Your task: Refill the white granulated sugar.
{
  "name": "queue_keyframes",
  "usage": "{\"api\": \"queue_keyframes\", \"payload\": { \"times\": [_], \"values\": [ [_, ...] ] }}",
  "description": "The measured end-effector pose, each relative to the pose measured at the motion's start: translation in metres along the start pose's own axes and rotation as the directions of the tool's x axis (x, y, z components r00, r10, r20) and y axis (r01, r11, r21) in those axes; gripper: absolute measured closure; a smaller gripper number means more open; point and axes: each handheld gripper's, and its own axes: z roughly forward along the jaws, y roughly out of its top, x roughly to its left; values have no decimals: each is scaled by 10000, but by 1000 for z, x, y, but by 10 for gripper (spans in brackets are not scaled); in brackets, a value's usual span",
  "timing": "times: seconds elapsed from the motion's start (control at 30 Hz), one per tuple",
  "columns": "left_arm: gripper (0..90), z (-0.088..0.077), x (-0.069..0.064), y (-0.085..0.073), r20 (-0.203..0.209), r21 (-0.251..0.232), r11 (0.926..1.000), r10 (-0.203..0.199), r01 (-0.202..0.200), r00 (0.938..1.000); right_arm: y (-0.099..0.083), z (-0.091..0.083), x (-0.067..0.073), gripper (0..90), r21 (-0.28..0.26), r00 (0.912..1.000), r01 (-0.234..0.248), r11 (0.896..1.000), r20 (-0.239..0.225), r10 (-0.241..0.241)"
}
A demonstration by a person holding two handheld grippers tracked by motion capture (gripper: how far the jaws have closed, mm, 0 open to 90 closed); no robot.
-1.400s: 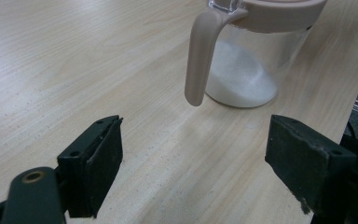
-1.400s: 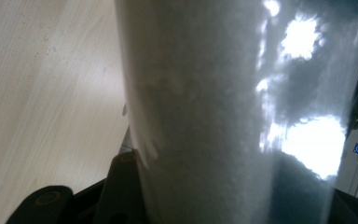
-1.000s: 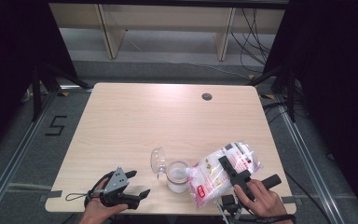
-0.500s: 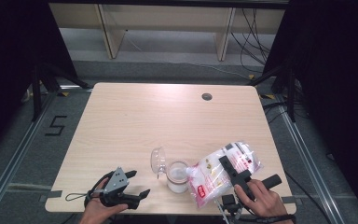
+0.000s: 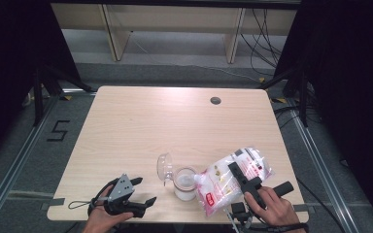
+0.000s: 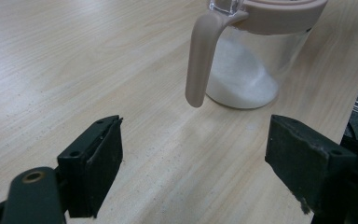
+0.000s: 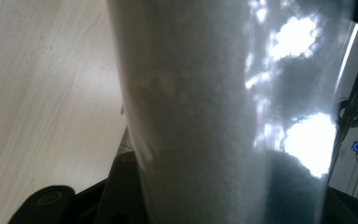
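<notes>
A clear jar [image 5: 185, 182] with a pink rim and some white powder inside stands near the table's front edge, its clear lid [image 5: 164, 169] swung open to the left. My right gripper [image 5: 240, 178] is shut on a plastic bag of white powder [image 5: 233, 177] with red print, tilted with its corner over the jar's mouth. In the right gripper view the bag [image 7: 223, 112] covers the jaws. My left gripper [image 5: 143, 191] rests open on the table left of the jar. In the left gripper view the jar [image 6: 254, 56] and its pink handle [image 6: 200, 60] stand ahead of the wide-apart jaws.
The wooden table [image 5: 175, 126] has a round cable hole [image 5: 215, 100] at its far right. Shelving and cables lie on the floor beyond the far edge. Dark curtains flank both sides.
</notes>
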Motion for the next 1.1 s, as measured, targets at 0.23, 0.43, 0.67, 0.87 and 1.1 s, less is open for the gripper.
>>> {"api": "queue_keyframes", "payload": {
  "times": [0.23,0.43,0.67,0.87,1.1],
  "values": [
    [185,0,0,0,-8,39,10000,29,-29,10000,0,0,-1,638,-83,9999,73,9999,106,-72],
    [185,-1,0,0,16,79,10000,24,-24,10000,-1,0,2,640,3,9997,-260,9997,3,260],
    [184,0,0,0,-32,23,10000,25,-25,10000,-1,0,-1,643,-114,10000,16,9999,80,-15],
    [185,0,0,0,-30,34,10000,34,-33,10000,-1,0,-1,645,-130,10000,4,9999,75,-3],
    [185,0,0,0,9,81,10000,43,-43,10000,-1,0,-2,647,-150,10000,-33,9999,65,34]
  ]
}}
